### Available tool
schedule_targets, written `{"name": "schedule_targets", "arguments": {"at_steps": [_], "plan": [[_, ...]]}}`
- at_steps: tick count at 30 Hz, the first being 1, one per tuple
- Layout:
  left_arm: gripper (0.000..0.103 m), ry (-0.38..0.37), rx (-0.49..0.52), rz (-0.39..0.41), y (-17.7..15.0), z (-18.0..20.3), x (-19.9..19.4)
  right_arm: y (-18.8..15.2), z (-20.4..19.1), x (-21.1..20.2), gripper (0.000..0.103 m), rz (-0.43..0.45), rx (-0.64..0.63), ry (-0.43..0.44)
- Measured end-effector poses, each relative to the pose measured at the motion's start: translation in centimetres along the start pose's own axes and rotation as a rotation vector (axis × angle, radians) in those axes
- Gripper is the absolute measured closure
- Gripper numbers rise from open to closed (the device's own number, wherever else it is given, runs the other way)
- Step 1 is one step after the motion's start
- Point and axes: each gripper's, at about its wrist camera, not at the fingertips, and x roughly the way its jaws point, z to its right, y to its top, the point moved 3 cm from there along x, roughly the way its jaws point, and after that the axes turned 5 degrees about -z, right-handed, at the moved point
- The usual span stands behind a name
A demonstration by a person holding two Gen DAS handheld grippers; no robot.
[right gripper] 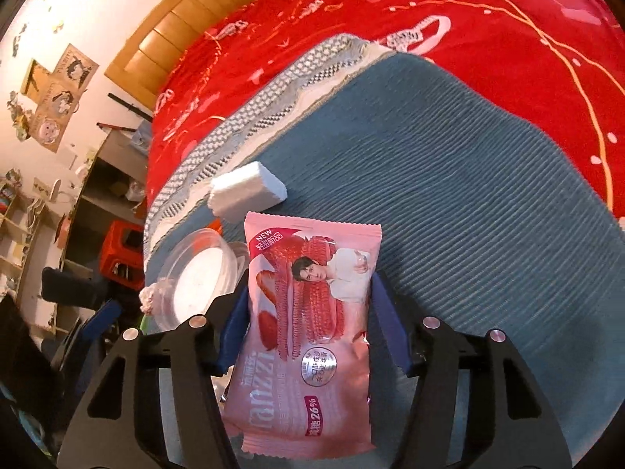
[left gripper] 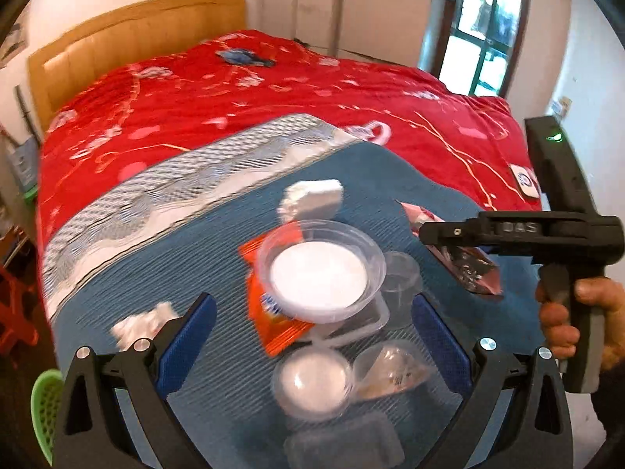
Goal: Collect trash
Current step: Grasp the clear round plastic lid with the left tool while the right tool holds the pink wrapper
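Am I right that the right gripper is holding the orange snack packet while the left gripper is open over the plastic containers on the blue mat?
Not quite: the right gripper is shut on the pink snack packet, as the right wrist view shows. The orange packet lies on the blue mat under the plastic containers. The left gripper is indeed open over them.

Left wrist view: looks down close over the blue mat (left gripper: 218,258), facing the headboard (left gripper: 129,39).
Right wrist view: nearer, low over the same mat.
Shared: mat, white foam block (left gripper: 312,195), red bed cover (left gripper: 234,90).
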Motion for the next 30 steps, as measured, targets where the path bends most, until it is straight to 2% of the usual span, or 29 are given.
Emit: {"name": "schedule_targets", "arguments": {"at_steps": [5, 12, 15, 18, 25, 30], "plan": [[0.006, -0.013, 0.058, -0.038, 1.0, 0.4, 2.4, -0.4, -1.0, -1.2, 0.043, 0.026, -0.040, 0.002], [0.006, -0.017, 0.076, -0.062, 1.0, 0.1, 4.0, -0.7, -2.1, -1.6, 0.043, 0.051, -0.097, -0.026], [0.008, -0.026, 0.098, -0.044, 0.9, 0.4, 4.1, -0.7, -2.4, -1.6, 0.043, 0.063, -0.122, -0.042], [0.022, -0.035, 0.098, -0.022, 0.8, 0.6, 3.8, -1.1, -2.5, -1.7, 0.043, 0.069, -0.132, -0.050], [0.023, -0.026, 0.074, 0.032, 0.0, 0.4, 2.3, -2.0, -3.0, -2.2, 0.043, 0.083, -0.138, -0.043], [0.024, -0.018, -0.013, 0.089, -1.0, -1.3, -1.1, -2.6, -4.8, -3.3, 0.043, 0.097, -0.179, -0.016]]}}
